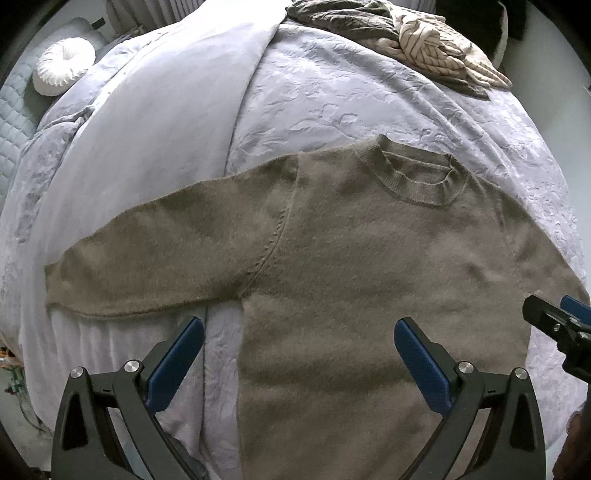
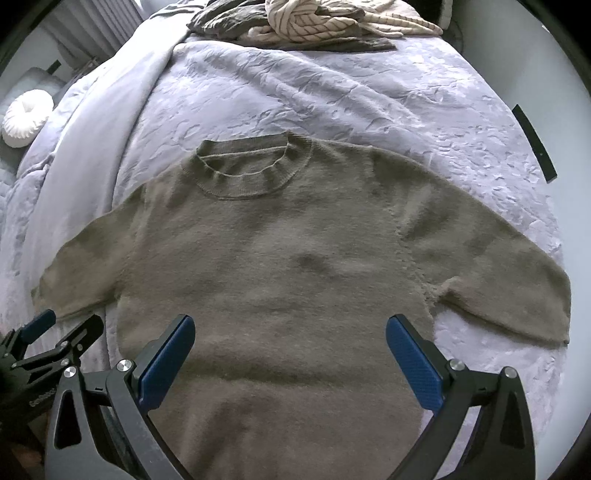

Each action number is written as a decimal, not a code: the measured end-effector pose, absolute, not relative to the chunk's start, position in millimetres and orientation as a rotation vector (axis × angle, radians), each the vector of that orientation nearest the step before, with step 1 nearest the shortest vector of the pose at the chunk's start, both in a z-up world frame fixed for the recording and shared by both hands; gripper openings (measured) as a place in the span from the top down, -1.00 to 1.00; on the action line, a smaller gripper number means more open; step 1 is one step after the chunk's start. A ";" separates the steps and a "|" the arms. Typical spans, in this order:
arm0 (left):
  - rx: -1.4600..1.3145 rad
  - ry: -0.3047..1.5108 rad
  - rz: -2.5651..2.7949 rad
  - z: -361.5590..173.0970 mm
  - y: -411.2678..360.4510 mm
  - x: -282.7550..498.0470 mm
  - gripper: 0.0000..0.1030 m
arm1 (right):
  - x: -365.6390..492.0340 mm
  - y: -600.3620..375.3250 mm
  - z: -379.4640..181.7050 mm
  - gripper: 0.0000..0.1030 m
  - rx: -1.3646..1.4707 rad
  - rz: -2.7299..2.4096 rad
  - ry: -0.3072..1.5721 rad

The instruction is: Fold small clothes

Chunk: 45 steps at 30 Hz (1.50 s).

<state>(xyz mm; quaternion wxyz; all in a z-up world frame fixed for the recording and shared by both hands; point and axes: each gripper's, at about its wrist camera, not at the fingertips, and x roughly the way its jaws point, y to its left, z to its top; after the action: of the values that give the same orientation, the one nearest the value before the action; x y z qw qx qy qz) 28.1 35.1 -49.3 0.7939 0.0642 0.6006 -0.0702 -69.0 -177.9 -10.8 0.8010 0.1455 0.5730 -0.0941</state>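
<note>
An olive-brown knit sweater point(image 1: 332, 251) lies flat and face up on the bed, collar away from me and both sleeves spread out to the sides. In the right wrist view the same sweater point(image 2: 280, 258) fills the middle. My left gripper point(image 1: 299, 332) hovers open over the sweater's lower left body, nothing between its blue pads. My right gripper point(image 2: 290, 332) hangs open above the lower body, also empty. The right gripper point(image 1: 561, 321) shows at the right edge of the left wrist view; the left gripper point(image 2: 59, 332) shows at the lower left of the right wrist view.
A lilac embossed bedspread point(image 1: 369, 103) covers the bed, with a smooth folded-back duvet point(image 1: 166, 129) on the left. A heap of dark and striped clothes point(image 2: 303, 22) lies at the far end. A round white cushion point(image 1: 62, 66) rests far left.
</note>
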 end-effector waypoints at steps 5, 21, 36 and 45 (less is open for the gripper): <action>0.141 1.299 -0.149 -51.2 37.0 24.8 -1.00 | -72.8 -179.5 -7.2 -1.00 0.313 -0.199 1.222; 0.157 1.308 -0.131 -53.8 43.4 21.7 -1.00 | -75.9 -174.1 -6.1 -1.00 0.326 -0.199 1.220; 0.151 1.312 -0.116 -56.3 52.5 18.8 -1.00 | -74.1 -170.9 -4.1 -1.00 0.322 -0.204 1.221; 0.155 1.315 -0.108 -59.5 58.5 20.0 -1.00 | -70.9 -166.6 -4.0 -1.00 0.294 -0.215 1.232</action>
<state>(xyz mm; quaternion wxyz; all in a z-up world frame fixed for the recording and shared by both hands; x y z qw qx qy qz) 20.0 58.5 -59.5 0.7874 0.0720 0.6102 -0.0500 -70.9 -166.6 -4.0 0.8007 0.1370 0.5744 -0.1005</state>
